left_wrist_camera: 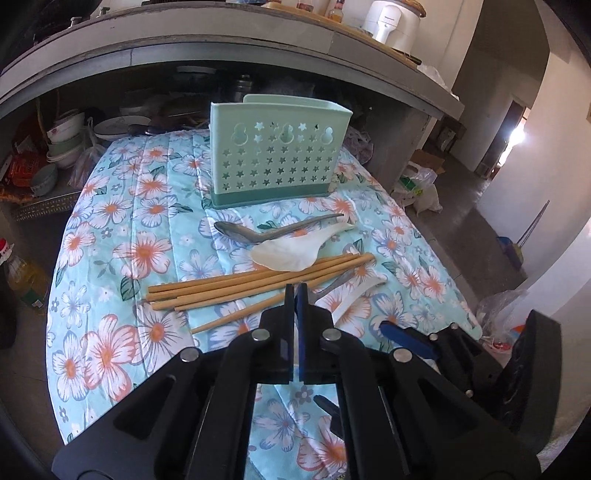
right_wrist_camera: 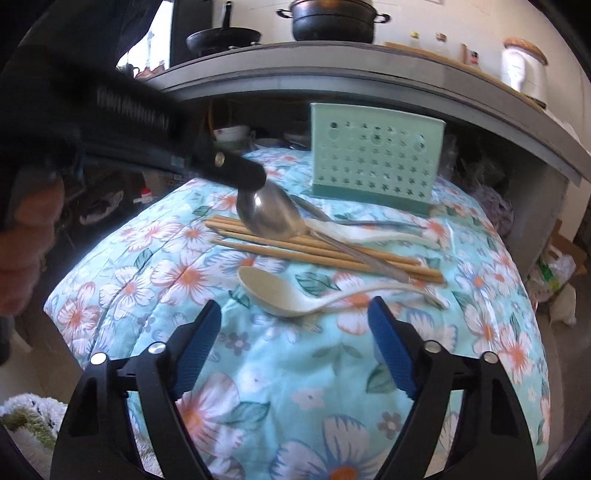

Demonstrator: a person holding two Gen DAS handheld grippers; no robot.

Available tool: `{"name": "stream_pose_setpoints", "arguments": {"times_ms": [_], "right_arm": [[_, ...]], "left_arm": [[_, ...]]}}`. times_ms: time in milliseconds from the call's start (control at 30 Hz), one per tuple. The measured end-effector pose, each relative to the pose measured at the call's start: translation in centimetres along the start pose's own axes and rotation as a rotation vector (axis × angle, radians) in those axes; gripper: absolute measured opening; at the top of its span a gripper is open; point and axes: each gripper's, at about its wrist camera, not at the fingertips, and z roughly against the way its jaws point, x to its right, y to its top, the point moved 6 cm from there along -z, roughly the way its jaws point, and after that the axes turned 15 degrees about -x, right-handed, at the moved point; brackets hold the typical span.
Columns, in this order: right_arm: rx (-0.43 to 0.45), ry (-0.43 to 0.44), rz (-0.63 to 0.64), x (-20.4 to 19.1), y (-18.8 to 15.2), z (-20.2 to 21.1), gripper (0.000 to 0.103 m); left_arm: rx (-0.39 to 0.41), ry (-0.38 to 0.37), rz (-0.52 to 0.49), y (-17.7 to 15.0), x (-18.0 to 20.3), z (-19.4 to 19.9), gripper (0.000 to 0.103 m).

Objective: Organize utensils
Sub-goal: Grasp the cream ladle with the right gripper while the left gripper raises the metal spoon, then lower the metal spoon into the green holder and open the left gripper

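Observation:
A mint-green perforated utensil holder (left_wrist_camera: 277, 155) (right_wrist_camera: 373, 162) stands at the far side of the floral cloth (right_wrist_camera: 314, 387). In front of it lie several wooden chopsticks (left_wrist_camera: 240, 284) (right_wrist_camera: 332, 254), a metal spoon (left_wrist_camera: 236, 230) and a white spoon (left_wrist_camera: 284, 253). My left gripper (left_wrist_camera: 295, 290) (right_wrist_camera: 253, 179) is shut on the bowl edge of a second metal spoon (right_wrist_camera: 273, 216) (left_wrist_camera: 334, 284), which tilts with its handle resting over the chopsticks. My right gripper (right_wrist_camera: 294, 306) is open, and the bowl of another white spoon (right_wrist_camera: 273, 291) lies just ahead between its fingers, untouched.
A grey counter (right_wrist_camera: 369, 62) overhangs the table's far side, with pots (right_wrist_camera: 332, 18) and a white appliance (left_wrist_camera: 391, 22) on top. Bowls (left_wrist_camera: 66, 136) are stacked on the shelf underneath. An oil bottle (left_wrist_camera: 22, 273) stands at the left, bags (left_wrist_camera: 417, 188) lie at the right.

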Motion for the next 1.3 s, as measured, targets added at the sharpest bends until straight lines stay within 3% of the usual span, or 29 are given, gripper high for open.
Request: {"name": "stream_pose_setpoints", "arguments": {"times_ms": [267, 433, 500, 767, 1033, 1300], "right_arm": [[-0.051, -0.095, 0.129, -2.7, 1.6, -2.8, 0.049], [-0.117, -0.115, 0.144, -3.2, 0.8, -4.2, 0.017], [-0.121, -0.119, 0.147, -3.3, 0.6, -4.1, 0.012], [-0.054, -0.098, 0.107, -2.2, 0.6, -1.1, 0.008], [0.033, -0.027, -0.012, 1.4, 2.2, 2.9, 0.005], [0.150, 0.206, -0.219, 8.6, 6.1, 8.0, 0.003]], "left_arm": [[0.110, -0.019, 0.074, 1.8, -2.0, 5.1, 0.000], [0.198, -0.013, 0.103, 2.9, -2.9, 8.3, 0.000], [0.227, -0.009, 0.108, 3.3, -3.0, 9.3, 0.000], [0.287, 0.012, 0.120, 4.5, -3.4, 10.6, 0.000], [0.365, 0.037, 0.135, 6.9, -4.2, 12.6, 0.000], [0.481, 0.070, 0.061, 13.6, -2.7, 15.5, 0.000]]}}
